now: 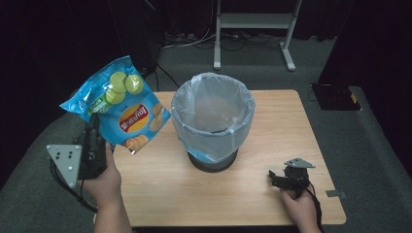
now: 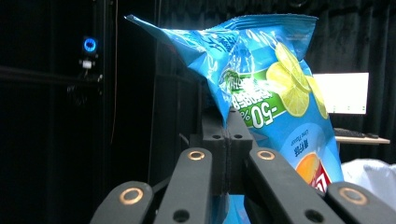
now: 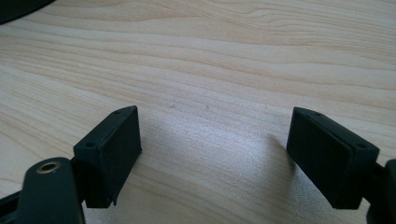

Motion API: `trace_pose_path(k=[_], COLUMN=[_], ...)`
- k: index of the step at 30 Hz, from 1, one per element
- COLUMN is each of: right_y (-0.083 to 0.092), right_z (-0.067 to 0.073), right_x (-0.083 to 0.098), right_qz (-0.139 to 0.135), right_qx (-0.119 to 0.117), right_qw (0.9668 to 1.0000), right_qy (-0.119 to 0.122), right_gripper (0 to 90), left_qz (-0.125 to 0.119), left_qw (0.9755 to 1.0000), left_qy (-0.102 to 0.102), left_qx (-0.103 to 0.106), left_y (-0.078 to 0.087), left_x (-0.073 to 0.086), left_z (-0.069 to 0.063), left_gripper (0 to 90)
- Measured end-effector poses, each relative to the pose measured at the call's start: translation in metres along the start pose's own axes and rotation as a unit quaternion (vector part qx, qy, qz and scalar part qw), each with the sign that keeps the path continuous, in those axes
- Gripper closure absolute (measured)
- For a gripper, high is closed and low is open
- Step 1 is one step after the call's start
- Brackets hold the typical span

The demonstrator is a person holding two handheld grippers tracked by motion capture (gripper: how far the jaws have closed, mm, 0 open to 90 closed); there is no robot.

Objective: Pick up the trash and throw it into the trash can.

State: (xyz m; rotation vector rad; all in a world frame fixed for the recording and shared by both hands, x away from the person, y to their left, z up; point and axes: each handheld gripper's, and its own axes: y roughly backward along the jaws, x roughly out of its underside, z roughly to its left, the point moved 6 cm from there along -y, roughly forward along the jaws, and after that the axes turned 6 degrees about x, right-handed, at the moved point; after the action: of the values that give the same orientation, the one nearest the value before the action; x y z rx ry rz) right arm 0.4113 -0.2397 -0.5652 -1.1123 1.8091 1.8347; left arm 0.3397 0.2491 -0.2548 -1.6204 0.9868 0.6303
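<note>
A blue crisp bag (image 1: pixel 118 104) with green lime slices and a red and yellow logo hangs in the air, tilted, over the table's left edge. My left gripper (image 1: pixel 94 127) is shut on the bag's lower left edge. In the left gripper view the bag (image 2: pixel 271 88) rises from between the closed jaws of that gripper (image 2: pixel 228 135). A bin (image 1: pixel 213 121) lined with a clear bag stands mid-table, just right of the crisp bag. My right gripper (image 1: pixel 277 178) rests low over the table's front right, and the right gripper view shows it (image 3: pixel 215 149) open over bare wood.
The wooden table (image 1: pixel 272 141) has free room around the bin. A white metal frame (image 1: pixel 252 22) stands on the floor behind it. A dark box (image 1: pixel 335 97) lies off the table's far right corner. A lit monitor (image 2: pixel 343 93) glows in the background.
</note>
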Motion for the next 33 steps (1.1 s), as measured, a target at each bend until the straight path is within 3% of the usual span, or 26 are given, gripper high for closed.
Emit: trace_pose_path(k=[6,17,25,29,33], right_y=[0.0,0.0,0.0,0.0,0.0], right_z=[0.0,0.0,0.001,0.001,0.001], right_x=[0.0,0.0,0.0,0.0,0.0], right_qz=[-0.001,-0.001,-0.001,-0.003,-0.003], right_qx=[0.001,0.001,0.0,0.0,0.0], right_qw=[1.0,1.0,1.0,1.0,1.0], right_qy=[0.0,0.0,0.001,0.002,0.002], right_gripper=[17.4,17.4,18.1,18.2,18.4], left_qz=[-0.003,-0.016,-0.034,-0.021,-0.003], left_qw=[0.9997,0.9984,0.9951,0.9921,0.9882], left_qy=[-0.022,-0.006,0.015,0.017,0.031], left_qx=[0.011,0.054,0.092,0.123,0.15], left_y=[-0.019,-0.048,-0.057,-0.061,-0.064], left_x=[-0.006,-0.014,-0.027,-0.016,0.007], left_z=[-0.012,-0.053,-0.084,-0.111,-0.141], left_gripper=[89.4,89.5,89.5,89.5,89.5])
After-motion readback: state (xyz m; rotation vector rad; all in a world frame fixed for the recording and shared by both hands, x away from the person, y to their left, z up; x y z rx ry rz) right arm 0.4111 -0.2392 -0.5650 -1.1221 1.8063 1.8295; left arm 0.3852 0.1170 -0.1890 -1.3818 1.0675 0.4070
